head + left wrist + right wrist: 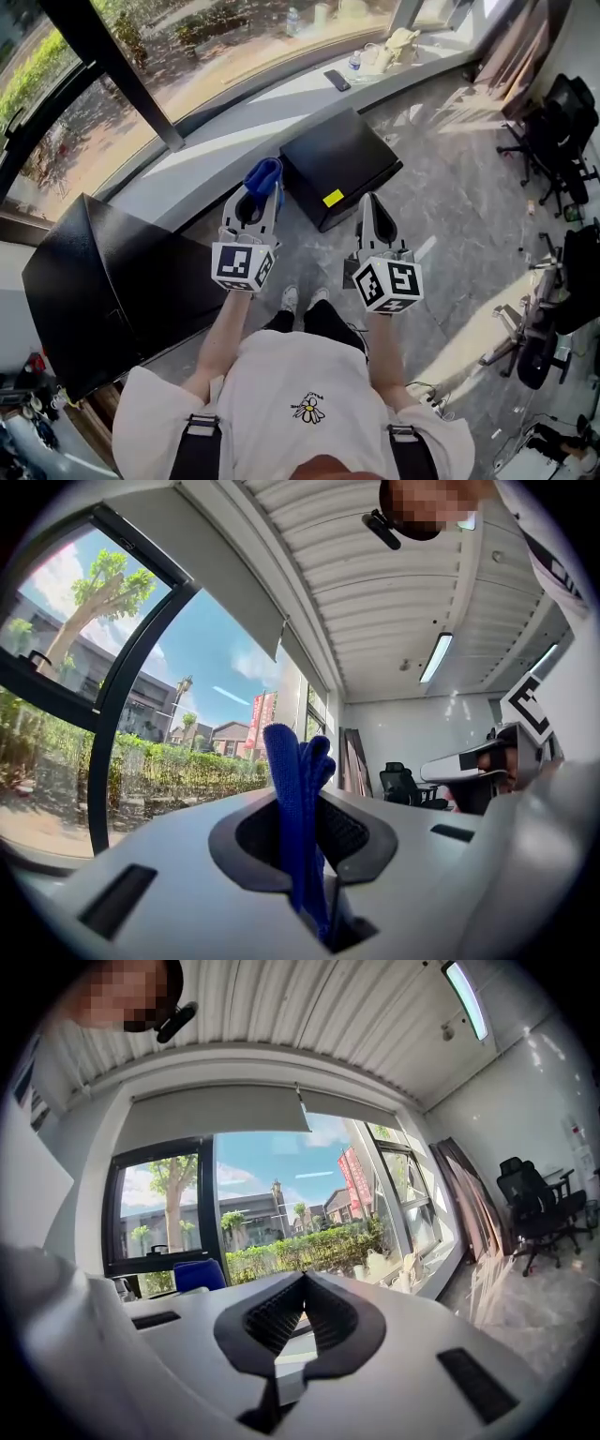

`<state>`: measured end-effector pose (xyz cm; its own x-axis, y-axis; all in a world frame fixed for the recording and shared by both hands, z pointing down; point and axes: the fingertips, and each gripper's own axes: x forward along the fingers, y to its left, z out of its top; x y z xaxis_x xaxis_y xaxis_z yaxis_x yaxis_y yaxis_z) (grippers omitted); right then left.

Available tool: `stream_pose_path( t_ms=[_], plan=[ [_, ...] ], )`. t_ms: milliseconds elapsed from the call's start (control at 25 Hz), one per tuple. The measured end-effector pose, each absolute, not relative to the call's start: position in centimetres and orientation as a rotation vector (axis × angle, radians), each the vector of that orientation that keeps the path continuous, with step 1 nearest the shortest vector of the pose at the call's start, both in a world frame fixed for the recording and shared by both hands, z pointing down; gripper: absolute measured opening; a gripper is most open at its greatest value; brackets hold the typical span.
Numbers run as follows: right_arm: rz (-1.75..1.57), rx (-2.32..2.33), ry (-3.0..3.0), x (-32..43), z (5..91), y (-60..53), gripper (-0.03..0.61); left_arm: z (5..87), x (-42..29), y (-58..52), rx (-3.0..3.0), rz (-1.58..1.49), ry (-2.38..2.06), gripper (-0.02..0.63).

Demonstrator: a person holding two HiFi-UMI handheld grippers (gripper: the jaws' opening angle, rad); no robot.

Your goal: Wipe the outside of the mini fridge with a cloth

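Left tongs [259, 201] clamped on blue cloth [263, 175], held in air. Right tongs [371, 204] pressed together, nothing between. Black mini fridge [342, 167] on floor just beyond both tongs, cloth apart from it. Wiping seemingly not begun; all outer faces left.

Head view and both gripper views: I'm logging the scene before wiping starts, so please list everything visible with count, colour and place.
Box with yellow sticker: one, black, floor by window ledge, likely the mini fridge.
Large cabinet: one, black, lower left.
Cloth: one, blue, clamped in left gripper.
Phone-like slab: one, dark, on ledge.
Bag: one, cream, ledge, far end.
Office chairs: several, black, right edge.
Left gripper: one, white, shut on cloth.
Right gripper: one, white, shut, empty.
Person: white T-shirt, standing behind the box.
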<state>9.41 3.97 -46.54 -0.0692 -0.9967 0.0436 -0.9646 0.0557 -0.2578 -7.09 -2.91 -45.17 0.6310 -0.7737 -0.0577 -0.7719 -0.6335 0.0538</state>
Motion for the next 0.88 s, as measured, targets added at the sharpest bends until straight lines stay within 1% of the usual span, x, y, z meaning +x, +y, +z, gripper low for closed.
stream_pose_path(
  t_ms=[200, 440, 880],
  plan=[
    [-0.318, -1.984, 2.201, 10.9, -46.4, -0.2, 0.011, -45.5, -5.0, -5.4, 2.814, -0.128, -1.389, 0.058],
    [-0.273, -1.891, 2.303, 12.4, -47.5, -1.8, 0.011, -46.9, -2.6, -6.6, 2.792, -0.144, -1.468, 0.058],
    [-0.266, -1.892, 2.312, 14.2, -46.3, -4.9, 0.011, -45.5, 0.4, -9.6, 2.823, -0.13, -1.413, 0.058]
  ],
)
